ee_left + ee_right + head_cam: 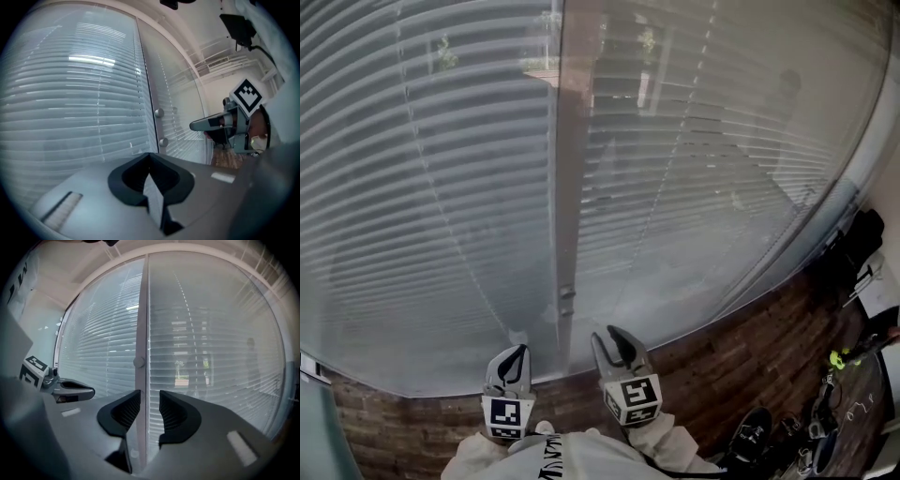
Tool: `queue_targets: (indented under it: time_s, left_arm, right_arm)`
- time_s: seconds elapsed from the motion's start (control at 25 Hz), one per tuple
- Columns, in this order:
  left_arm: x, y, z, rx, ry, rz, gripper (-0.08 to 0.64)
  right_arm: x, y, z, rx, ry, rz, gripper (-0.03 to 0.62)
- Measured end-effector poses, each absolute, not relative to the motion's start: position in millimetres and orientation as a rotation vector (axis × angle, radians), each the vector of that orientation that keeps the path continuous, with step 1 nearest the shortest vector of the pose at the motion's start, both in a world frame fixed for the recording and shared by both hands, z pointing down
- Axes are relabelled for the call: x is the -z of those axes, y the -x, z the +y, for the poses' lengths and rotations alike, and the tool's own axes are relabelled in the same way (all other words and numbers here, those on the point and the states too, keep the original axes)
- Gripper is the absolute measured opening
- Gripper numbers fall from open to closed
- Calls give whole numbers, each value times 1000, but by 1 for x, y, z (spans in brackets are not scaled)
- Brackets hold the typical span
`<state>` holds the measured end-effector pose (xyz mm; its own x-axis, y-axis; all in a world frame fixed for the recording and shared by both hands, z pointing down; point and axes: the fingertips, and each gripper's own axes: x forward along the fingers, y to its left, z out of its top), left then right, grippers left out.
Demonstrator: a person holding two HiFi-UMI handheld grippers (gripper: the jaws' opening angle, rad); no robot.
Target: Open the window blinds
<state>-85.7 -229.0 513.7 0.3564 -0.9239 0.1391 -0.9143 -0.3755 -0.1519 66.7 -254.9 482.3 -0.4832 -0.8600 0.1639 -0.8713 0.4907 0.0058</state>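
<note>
Pale sleeves [581, 455] fill the bottom edge of the head view, and from them both tools reach forward side by side, nearly level, toward the window. The left claw [150, 157] has its jaws pressed together on nothing and hangs left of the frame post, seemingly parked as the idle hand; the right claw [149, 401] stands with its jaws apart and empty, lined up so that the grey vertical frame post [142, 324] shows through the gap between them, though well short of touching it; that aim looks deliberate, since the small round knobs [159, 112] on the post are likely what works the slats, and a parted claw is ready to close on one. The white horizontal-slat window blinds [422, 187] hang in two panels, one on each side of the post, covering both panes down toward the brown plank floor [741, 361]; the right panel's slats let a little of the outdoors through, while the left panel looks shut, so the task seems barely begun; whether a cord or wand hangs there I cannot tell; dark shoes [752, 431] lie on the floor at the far right, well apart from the work.
</note>
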Motion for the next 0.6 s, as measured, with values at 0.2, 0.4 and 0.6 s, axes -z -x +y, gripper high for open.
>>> queue_targets:
  time_s: [0.2,0.4,0.6]
  left_arm:
    - [-513,87,-237,292,2562,1707,0]
    - [-513,91,-243,280,2571,1696,0]
    - [-513,92,-248,268,2577,1692,0]
  right_arm:
    - [-465,-51,-270,66,-1470,-2544,135]
    - [-456,-33,-281,180,-1388,-2512,158]
    - [-450,-18,-289,273,-1316,-2473,179]
